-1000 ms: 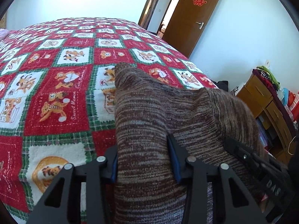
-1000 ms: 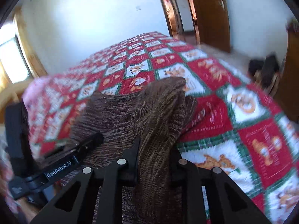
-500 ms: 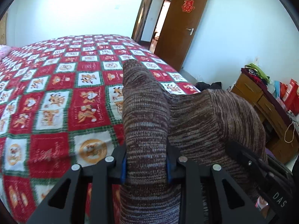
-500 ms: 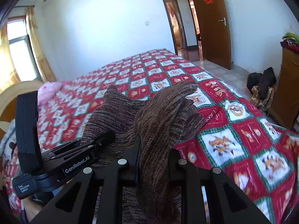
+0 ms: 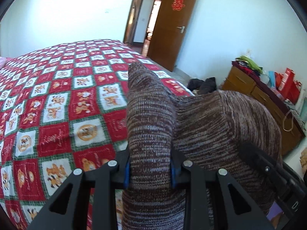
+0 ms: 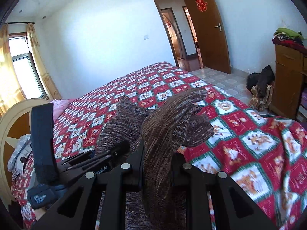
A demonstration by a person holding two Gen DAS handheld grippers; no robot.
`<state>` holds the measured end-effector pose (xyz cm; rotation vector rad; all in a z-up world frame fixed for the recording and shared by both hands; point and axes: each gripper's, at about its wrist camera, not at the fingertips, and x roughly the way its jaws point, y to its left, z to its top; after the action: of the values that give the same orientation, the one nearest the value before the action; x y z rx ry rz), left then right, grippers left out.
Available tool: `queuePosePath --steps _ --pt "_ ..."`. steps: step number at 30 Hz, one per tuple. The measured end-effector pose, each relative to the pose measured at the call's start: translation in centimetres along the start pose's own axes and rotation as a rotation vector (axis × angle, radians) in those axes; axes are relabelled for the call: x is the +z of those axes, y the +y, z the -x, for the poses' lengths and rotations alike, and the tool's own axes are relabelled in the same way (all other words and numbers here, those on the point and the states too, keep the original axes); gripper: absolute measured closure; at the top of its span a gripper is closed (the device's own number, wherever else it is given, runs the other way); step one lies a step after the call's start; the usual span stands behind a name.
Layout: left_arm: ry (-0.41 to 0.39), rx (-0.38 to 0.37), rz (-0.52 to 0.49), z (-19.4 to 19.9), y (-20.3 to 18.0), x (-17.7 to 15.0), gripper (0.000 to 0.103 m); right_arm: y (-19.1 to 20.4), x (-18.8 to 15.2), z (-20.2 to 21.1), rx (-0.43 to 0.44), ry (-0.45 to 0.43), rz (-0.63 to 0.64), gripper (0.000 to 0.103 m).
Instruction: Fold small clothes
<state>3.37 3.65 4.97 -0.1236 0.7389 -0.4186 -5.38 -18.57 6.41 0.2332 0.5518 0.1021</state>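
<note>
A brown marled knit garment [image 5: 211,122] is held up in the air above the bed by both grippers. My left gripper [image 5: 150,169] is shut on one bunched edge of it. My right gripper [image 6: 157,163] is shut on another edge, and the knit garment [image 6: 172,122] drapes over its fingers. The right gripper also shows at the lower right of the left wrist view [image 5: 268,174], and the left gripper at the lower left of the right wrist view [image 6: 92,163]. The cloth hides both sets of fingertips.
The bed has a red, white and green checked blanket [image 5: 57,99] [image 6: 249,138]. A wooden dresser [image 5: 264,103] piled with clothes and bags stands at the right. An open brown door [image 6: 209,30] is beyond the bed. Dark bags [image 6: 261,88] lie on the floor. A headboard [image 6: 11,126] is at left.
Both grippers have risen with the garment, lifting it higher off the blanket. The cameras now look more level across the room. The grips have not changed.
</note>
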Motion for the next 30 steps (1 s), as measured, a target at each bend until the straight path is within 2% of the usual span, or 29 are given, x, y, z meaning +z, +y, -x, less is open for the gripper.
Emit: queuePosePath --steps 3,8,13,16,24,27,30 --pt "0.016 -0.054 -0.043 0.3 -1.9 -0.5 0.072 -0.8 -0.8 2.5 -0.036 -0.018 0.003 0.083" --pt "0.056 -0.148 -0.084 0.1 -5.1 -1.5 0.072 -3.6 -2.0 6.3 -0.088 -0.045 -0.069 0.083" --pt "0.098 -0.193 -0.149 -0.9 -8.2 -2.7 0.072 -5.7 -3.1 8.9 -0.147 -0.046 -0.095 0.083" --pt "0.109 -0.198 -0.156 -1.8 -9.2 -2.5 0.072 -7.1 -3.1 9.2 -0.168 -0.046 -0.103 0.083" --pt "0.057 -0.168 -0.209 -5.0 -12.7 -1.4 0.072 -11.2 -1.1 7.3 -0.228 -0.072 -0.080 0.083" --pt "0.075 -0.151 -0.207 -7.1 -14.0 -1.6 0.072 -12.9 -0.9 6.0 -0.277 -0.073 -0.059 0.083" --pt "0.108 -0.121 -0.219 -9.6 -15.4 -1.9 0.072 -15.2 -1.1 4.1 -0.314 -0.035 -0.063 0.083"
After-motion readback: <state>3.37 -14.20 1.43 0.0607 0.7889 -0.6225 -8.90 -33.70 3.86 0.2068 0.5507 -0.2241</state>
